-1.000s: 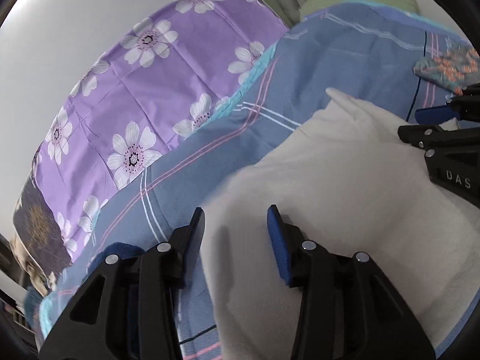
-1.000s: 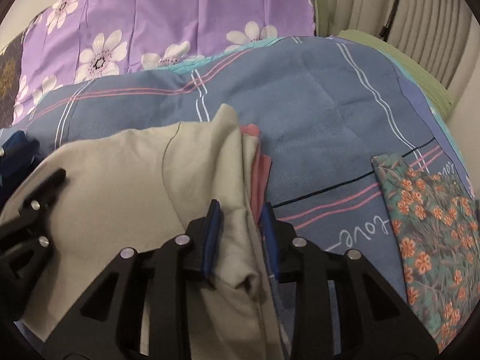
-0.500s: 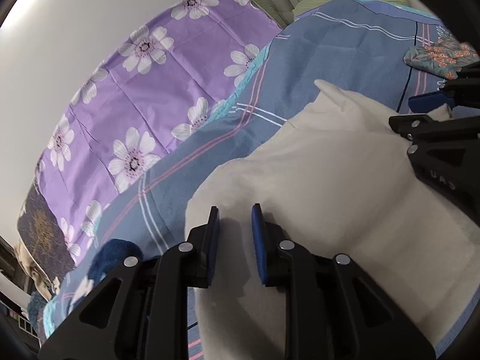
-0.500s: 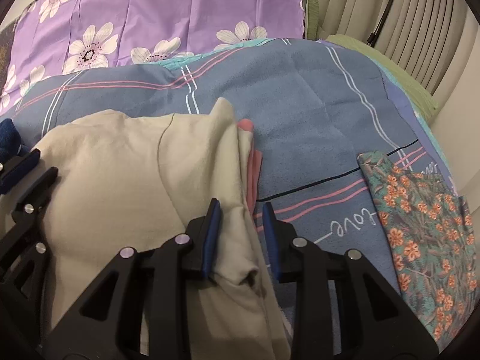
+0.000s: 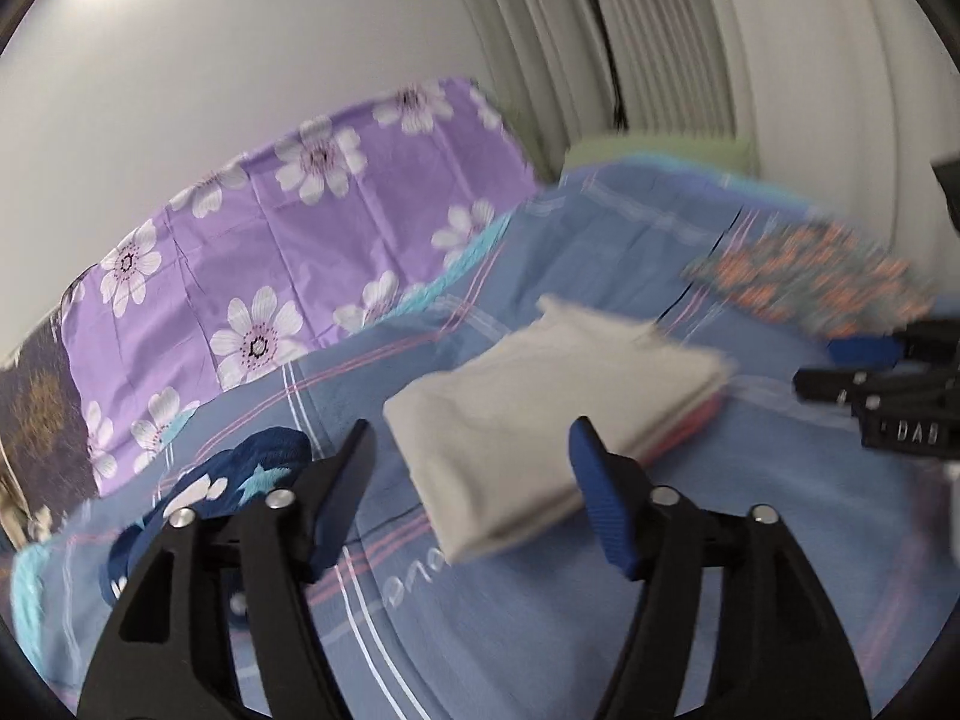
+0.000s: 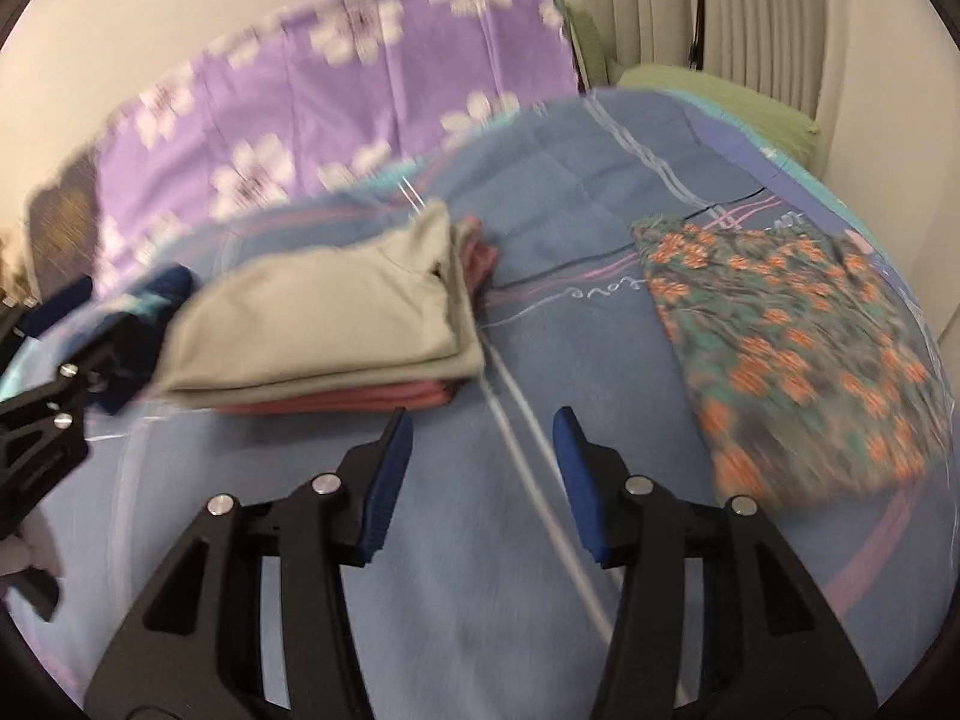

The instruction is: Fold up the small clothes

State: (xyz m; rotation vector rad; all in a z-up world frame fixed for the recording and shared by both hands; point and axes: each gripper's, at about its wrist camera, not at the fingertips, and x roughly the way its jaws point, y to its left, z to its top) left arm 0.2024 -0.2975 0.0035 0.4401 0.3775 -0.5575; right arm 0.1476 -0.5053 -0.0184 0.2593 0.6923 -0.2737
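From the left wrist view, the left gripper (image 5: 471,450) hangs above the bed (image 5: 750,540), its fingers (image 5: 591,480) spread wide with nothing pinched; they have just been opening, and the cloth they flank lies below them, not touched. A folded beige garment (image 5: 552,414) rests flat on the blue striped bedspread, just past the fingertips toward 12 o'clock, with a pink layer (image 5: 690,429) peeping out under its right edge. At 9 o'clock from the beige garment lies a dark blue cloth with stars (image 5: 252,474), partly behind the left finger. At 2 o'clock sits a floral cloth (image 5: 816,279), blurred. The right gripper (image 5: 864,354) pokes in at 3 o'clock. A purple flowered sheet (image 5: 288,252) covers the far side at 10 o'clock, against a pale wall, with pleated curtains (image 5: 660,42) at 1 o'clock.

From the right wrist view, the right gripper (image 6: 483,462) also floats over bare bedspread (image 6: 480,600), its fingers (image 6: 390,480) parted and empty, having just been opening. The beige garment (image 6: 324,312) lies at 11 o'clock from the fingertips, stacked on the pink layer (image 6: 360,399), clear of both fingers. The floral cloth (image 6: 798,354) lies flat at 2 o'clock, well apart from the stack. The dark blue cloth (image 6: 156,306) sits at the stack's left, beside the left gripper (image 6: 42,396) at 9 o'clock. The purple sheet (image 6: 336,114) is blurred at 11 o'clock, and a green pillow (image 6: 720,96) shows at 1 o'clock.
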